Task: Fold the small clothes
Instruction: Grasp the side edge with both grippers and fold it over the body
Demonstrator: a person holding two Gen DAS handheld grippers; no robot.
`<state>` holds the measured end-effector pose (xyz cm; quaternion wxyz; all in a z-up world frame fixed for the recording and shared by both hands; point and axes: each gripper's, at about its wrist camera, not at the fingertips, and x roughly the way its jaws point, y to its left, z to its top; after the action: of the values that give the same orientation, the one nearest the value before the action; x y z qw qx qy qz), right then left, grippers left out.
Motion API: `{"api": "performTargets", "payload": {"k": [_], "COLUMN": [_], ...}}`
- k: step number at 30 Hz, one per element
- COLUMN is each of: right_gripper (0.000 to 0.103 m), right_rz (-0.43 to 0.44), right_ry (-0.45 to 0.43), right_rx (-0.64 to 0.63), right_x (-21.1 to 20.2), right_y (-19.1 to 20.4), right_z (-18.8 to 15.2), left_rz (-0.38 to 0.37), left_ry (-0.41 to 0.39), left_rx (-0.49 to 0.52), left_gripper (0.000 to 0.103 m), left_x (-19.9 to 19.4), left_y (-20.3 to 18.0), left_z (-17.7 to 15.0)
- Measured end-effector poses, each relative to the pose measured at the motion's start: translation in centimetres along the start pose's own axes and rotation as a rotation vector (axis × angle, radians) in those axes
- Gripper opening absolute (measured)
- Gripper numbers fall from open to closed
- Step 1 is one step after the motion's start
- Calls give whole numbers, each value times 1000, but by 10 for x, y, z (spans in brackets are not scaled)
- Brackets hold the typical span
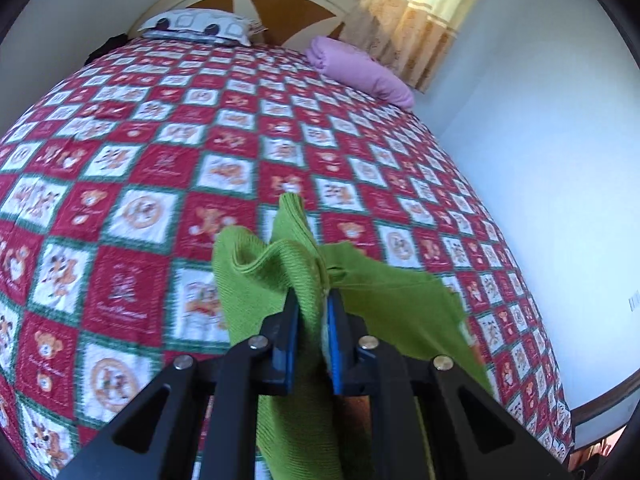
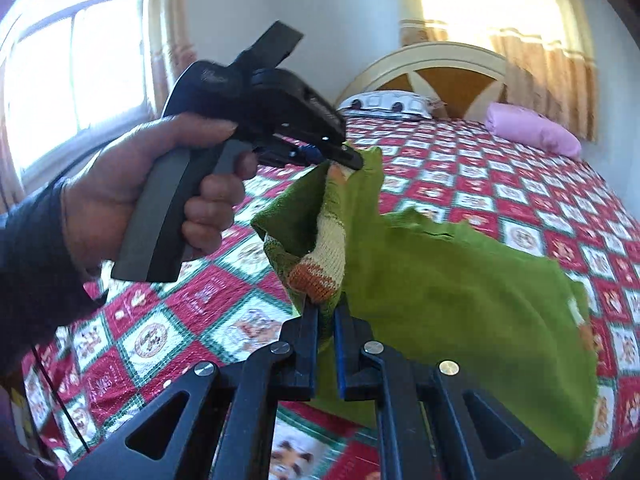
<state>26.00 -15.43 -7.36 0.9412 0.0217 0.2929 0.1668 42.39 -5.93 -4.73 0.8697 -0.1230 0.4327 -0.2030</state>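
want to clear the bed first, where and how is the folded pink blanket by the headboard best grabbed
Judging by its shape, take the pink blanket across its rounded folded end nearest the headboard, coming from above. That end is thick and bundled, so closed jaws should catch every layer; the far end tapers flat and would likely unfold.

Bright daylight through curtained window (image 2: 76,76), glare there, strong fisheye bending with dark corners, green garment (image 2: 440,280) perhaps slightly motion-blurred.

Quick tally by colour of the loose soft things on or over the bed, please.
Green: 1, knitted garment, held up by both grippers
Purple: 1, folded bundle
White patterned: 1, pillow
Total: 3
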Motion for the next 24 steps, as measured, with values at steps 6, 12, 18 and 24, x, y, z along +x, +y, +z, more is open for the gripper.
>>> {"api": "performTargets", "payload": {"k": [6,12,18,24], "right_gripper": [5,5,5,5], "right_rz": [-5,-26,-42,-61], "right_ry": [-8,-20,-9,6], "right_rx": [92,158,236,295], "right_x": [-17,-42,-60,-69], "right_y": [-36,-70,-105,-130], "right_z": [-5,-11,-21,-36], "left_rz": [-21,-51,-81,-95], "left_ry": [18,42,79,132], "left_rx": [46,95,136,170], "left_gripper": [14,14,14,14], "left_x": [13,31,53,82], "left_y": [-44,-84,-121,-150], "left_z": [6,5,0,-9]}}
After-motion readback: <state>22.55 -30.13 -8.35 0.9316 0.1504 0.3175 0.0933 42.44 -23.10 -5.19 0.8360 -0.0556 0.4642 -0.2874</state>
